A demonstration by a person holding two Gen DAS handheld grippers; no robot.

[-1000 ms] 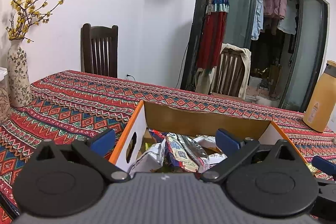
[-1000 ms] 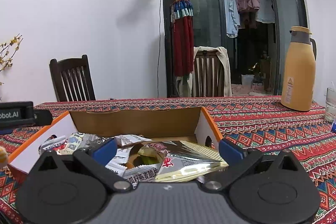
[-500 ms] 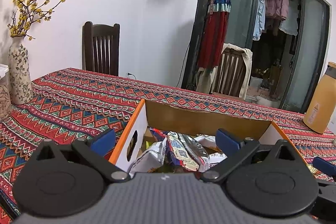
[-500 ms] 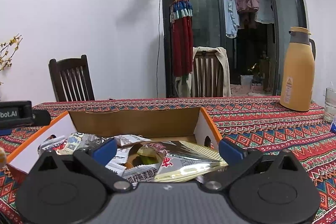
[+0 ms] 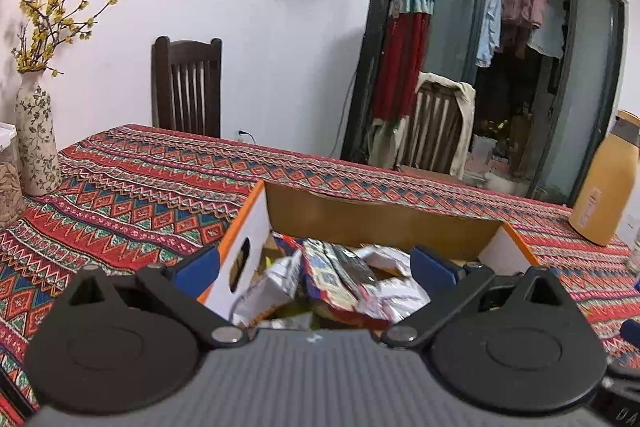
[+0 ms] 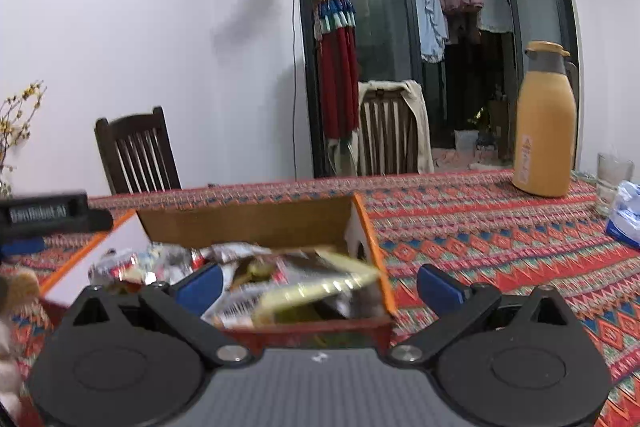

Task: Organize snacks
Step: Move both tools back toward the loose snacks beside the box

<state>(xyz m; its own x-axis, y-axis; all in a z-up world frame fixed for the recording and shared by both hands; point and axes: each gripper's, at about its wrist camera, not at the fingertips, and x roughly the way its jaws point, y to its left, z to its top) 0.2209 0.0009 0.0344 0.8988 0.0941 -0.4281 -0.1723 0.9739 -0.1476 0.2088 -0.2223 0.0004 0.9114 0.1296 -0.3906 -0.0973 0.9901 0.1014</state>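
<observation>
I am pulling my right gripper (image 6: 318,281), wide and empty, back from the snack box (image 6: 248,225); packets (image 6: 296,283) lying inside; left gripper (image 5: 314,265) wide too.

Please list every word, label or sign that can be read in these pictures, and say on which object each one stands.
"GenRobot.AI", blurred, partly guessed: on the left gripper body, seen from the right wrist.
Triangle warning sign, text too small: label on the yellow thermos.
Print on the snack packets in the cardboard box: too blurred.
</observation>
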